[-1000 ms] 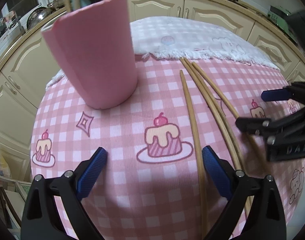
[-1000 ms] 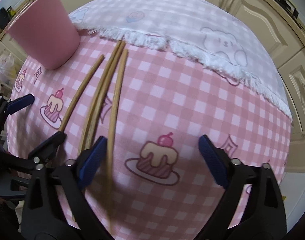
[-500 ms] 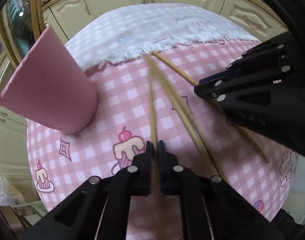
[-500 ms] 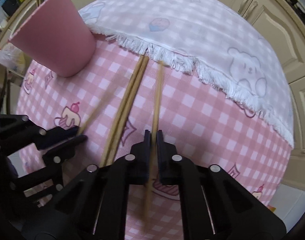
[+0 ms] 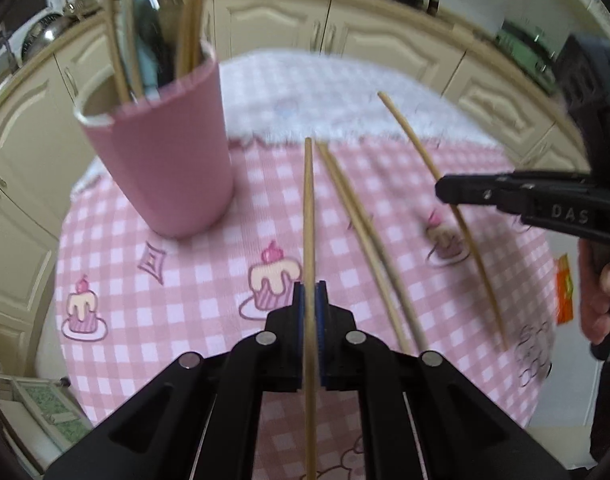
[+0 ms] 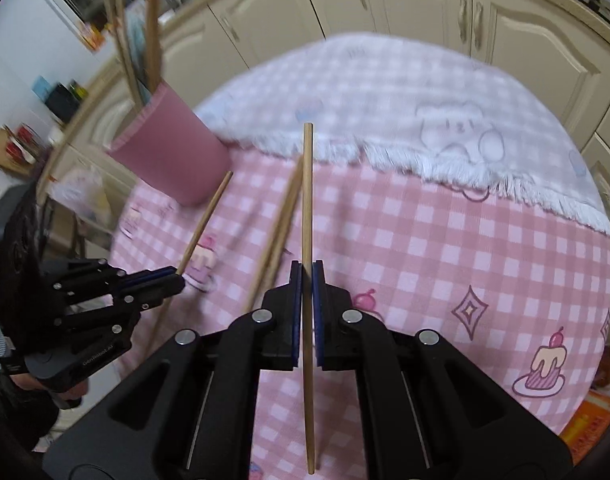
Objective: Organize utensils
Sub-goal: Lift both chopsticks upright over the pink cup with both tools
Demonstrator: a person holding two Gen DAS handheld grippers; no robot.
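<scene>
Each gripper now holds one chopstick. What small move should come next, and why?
Probably carry the left gripper and its chopstick over the pink cup's open top. The cup already holds upright chopsticks, stands nearer the left side, and both held sticks appear clear of the tablecloth.

My left wrist view cuts off the chopstick (image 5: 309, 216) I hold at the bottom edge, so I can't see its near end. The right gripper (image 5: 445, 192) enters from the right edge, its body cropped. The utensils in the pink cup (image 5: 161, 152) run off the top edge, and I can't tell what they are. The far edge of the table (image 5: 329, 80) is smeared by blur. In my right view, the two loose chopsticks (image 6: 279, 224) blur together, their near ends hidden behind my fingers (image 6: 293, 304).
</scene>
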